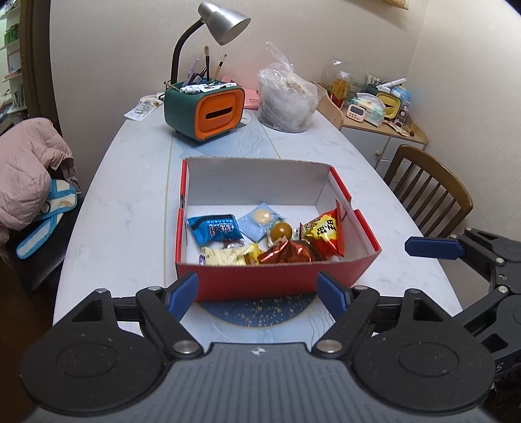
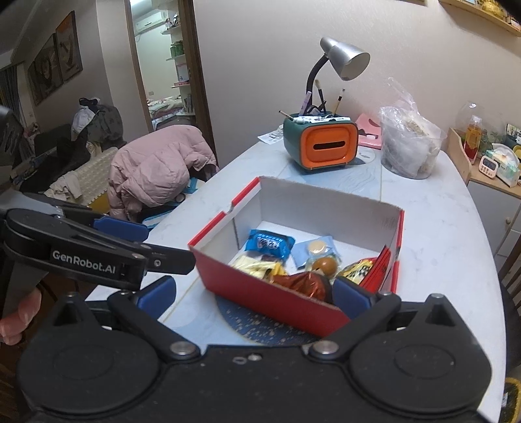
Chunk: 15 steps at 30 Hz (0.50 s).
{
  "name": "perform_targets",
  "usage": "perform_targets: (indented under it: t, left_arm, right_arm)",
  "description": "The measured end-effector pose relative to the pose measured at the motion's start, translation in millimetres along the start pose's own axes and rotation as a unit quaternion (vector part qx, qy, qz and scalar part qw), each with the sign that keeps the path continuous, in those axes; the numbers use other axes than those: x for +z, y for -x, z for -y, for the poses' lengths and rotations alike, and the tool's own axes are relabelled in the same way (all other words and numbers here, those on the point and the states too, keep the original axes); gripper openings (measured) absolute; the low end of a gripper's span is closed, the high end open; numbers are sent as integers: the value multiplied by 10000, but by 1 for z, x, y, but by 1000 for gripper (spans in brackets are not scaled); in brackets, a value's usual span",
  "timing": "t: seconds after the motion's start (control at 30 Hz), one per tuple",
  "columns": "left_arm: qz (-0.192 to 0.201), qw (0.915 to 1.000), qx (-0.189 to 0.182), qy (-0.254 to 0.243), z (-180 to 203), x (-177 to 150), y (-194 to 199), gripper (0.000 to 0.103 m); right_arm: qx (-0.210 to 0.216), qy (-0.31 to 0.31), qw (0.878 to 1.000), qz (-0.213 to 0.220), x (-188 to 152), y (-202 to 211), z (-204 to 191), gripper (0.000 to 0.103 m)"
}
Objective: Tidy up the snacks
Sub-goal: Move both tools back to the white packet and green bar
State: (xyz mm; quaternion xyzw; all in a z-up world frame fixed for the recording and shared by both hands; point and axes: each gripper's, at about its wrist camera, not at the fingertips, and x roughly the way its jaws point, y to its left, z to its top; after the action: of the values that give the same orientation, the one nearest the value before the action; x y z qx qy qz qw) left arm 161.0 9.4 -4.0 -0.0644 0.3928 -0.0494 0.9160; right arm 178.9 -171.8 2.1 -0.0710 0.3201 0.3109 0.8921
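A red cardboard box [image 1: 254, 283] with a white inside sits on the marble table [image 1: 123, 208]. It holds several snacks: a blue packet [image 1: 215, 227], a pale blue cookie packet [image 1: 260, 219], a yellow packet [image 1: 228, 255], a red foil packet [image 1: 286, 252], a red-and-yellow chip bag [image 1: 325, 232] and a round brown sweet [image 1: 281, 231]. My left gripper [image 1: 259, 294] is open and empty just before the box's near wall. My right gripper [image 2: 254, 297] is open and empty at the box's [image 2: 276, 302] near corner; one of its fingers [image 1: 433, 247] shows at the right of the left wrist view.
A green-and-orange tissue box with pens [image 1: 205, 109], a desk lamp [image 1: 224, 22] and a clear plastic bag [image 1: 286, 97] stand at the table's far end. A wooden chair [image 1: 429, 195] is on the right, a pink jacket [image 1: 29, 169] on the left chair. A blue mat [image 1: 260, 310] lies under the box.
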Motion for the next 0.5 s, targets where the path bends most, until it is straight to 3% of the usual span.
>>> perform_targets:
  t: [0.13,0.3,0.5]
  left_arm:
    - [20,10000,-7,30,-3,-11,5,89]
    - [-138,9997,-30,194,-12,-30,4,89]
    - [-593,9979,183,176,-28,-63,-12,89]
  right_arm:
    - [99,-33,9999,45,-10,4,-7,102]
    - [259,-102,9996,57,-28,4,-17,102]
    - [178,-199,9990,-358,-54,-14,-16,103]
